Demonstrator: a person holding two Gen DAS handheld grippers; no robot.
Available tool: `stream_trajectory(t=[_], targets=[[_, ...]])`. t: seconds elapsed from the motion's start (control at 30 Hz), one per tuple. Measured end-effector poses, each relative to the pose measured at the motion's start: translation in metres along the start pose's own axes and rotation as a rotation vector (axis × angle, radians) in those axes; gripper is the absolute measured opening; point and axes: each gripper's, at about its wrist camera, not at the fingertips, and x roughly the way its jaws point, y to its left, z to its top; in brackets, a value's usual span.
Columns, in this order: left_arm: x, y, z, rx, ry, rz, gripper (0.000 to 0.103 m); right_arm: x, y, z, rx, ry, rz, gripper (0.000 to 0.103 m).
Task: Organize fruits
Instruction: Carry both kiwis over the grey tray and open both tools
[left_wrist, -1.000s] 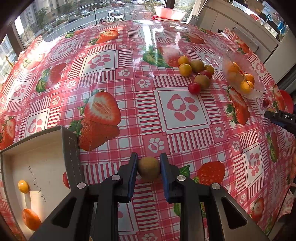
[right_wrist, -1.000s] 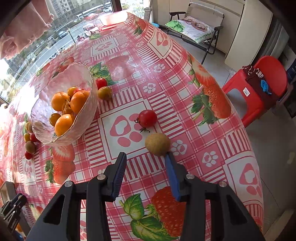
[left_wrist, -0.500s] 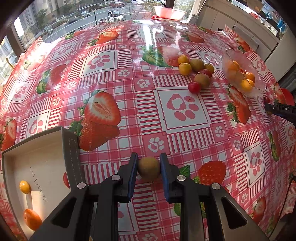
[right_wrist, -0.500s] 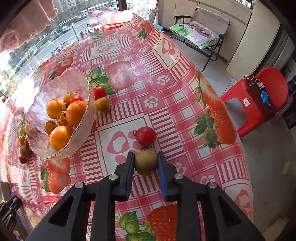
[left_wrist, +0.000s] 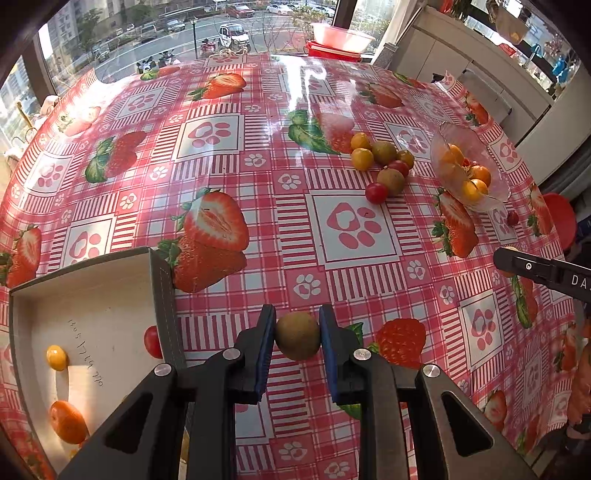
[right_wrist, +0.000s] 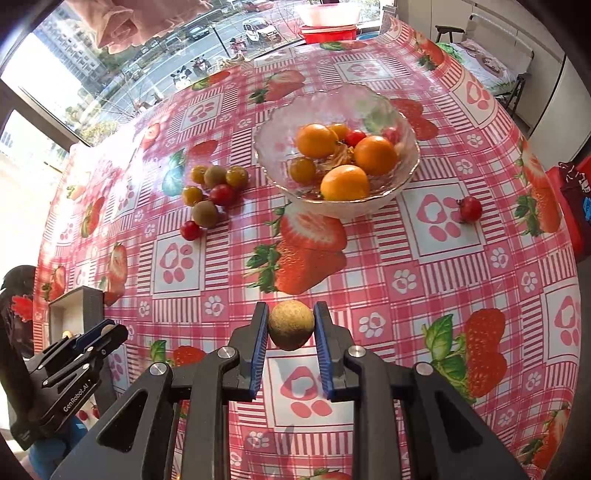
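My left gripper (left_wrist: 297, 334) is shut on a small brown kiwi (left_wrist: 297, 335), held above the tablecloth just right of a beige tray (left_wrist: 92, 288). The tray holds a small yellow fruit (left_wrist: 56, 357), an orange (left_wrist: 67, 422) and a red tomato (left_wrist: 152, 341). My right gripper (right_wrist: 290, 325) is shut on another brown kiwi (right_wrist: 291, 325), lifted over the table in front of a glass bowl (right_wrist: 402, 181) of oranges and tomatoes. A cluster of loose small fruits (right_wrist: 210, 195) lies left of the bowl; it also shows in the left wrist view (left_wrist: 382, 166).
A lone red tomato (right_wrist: 470, 209) lies right of the bowl. The left gripper (right_wrist: 74, 365) shows at the lower left of the right wrist view. A red stool (left_wrist: 559, 218) stands beyond the table's right edge. A red basin (left_wrist: 340, 37) sits at the far edge.
My right gripper closed on the kiwi beside the tomato, lifted it and swung back to face the bowl from the near side. The left gripper kept holding its kiwi almost still.
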Motion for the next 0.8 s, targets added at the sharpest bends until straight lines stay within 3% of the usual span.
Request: stream_trajectory(t=[0.43,0.8], targets=[[-0.049,0.072,-0.020,-0.142,-0.061,0.037,0.025,0.003,0.127,-0.008,-0.180,0.039,0.140,0.026],[-0.070,0.159,-0.047,-0.262,-0.083,0.150,0.025,0.030,0.228,-0.020,-0.324,0.109,0.229,0.026]])
